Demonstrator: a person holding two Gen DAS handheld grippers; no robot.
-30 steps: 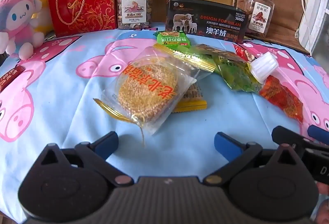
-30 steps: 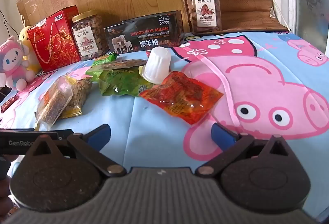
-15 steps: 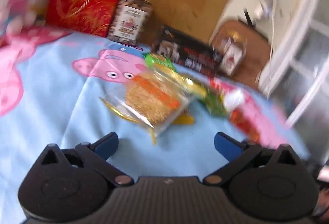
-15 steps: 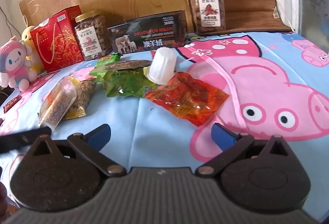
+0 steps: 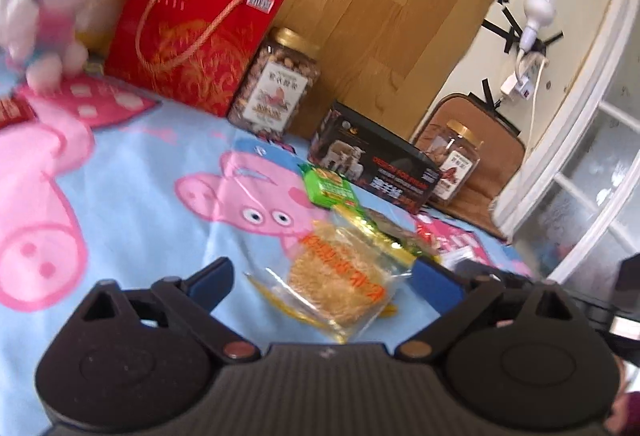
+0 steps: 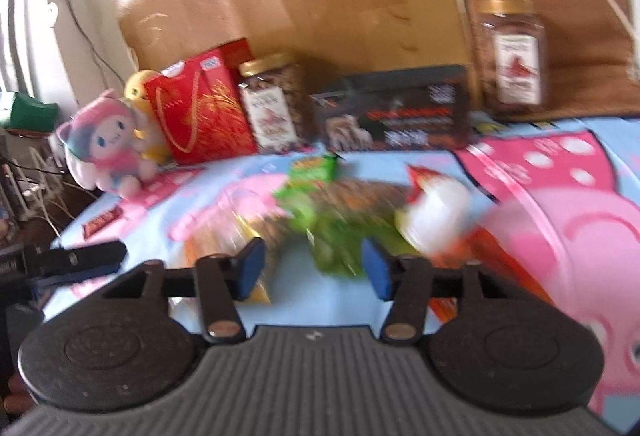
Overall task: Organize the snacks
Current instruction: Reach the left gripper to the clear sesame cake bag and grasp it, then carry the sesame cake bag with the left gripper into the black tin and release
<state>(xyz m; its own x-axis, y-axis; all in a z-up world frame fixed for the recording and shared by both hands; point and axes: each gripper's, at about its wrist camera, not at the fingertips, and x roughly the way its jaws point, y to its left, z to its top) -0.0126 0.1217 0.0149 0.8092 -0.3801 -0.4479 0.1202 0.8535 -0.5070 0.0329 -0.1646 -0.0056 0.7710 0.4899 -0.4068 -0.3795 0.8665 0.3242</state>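
Left tongs [image 5: 322, 282]: spread wide, empty; sesame cake packet [image 5: 344, 284] lying between the blue pads, not gripped.
Right tongs [image 6: 310, 268]: partly closed, empty, hovering over green snack packets [image 6: 320, 220] at 12 o'clock.
Snack heap: centre of cartoon-pig sheet [image 5: 140, 195]; white jelly cup [image 6: 436, 220] and red packet at 2 o'clock in the right view.
Back row at 12 o'clock: red gift bag [image 5: 188, 31], nut jar [image 5: 276, 83], black box [image 5: 372, 167].
Risk, judged: crinkly film slipping from the pads; neighbouring packets dragged along; blurred right view suggesting fast motion, jelly cup likely toppled.
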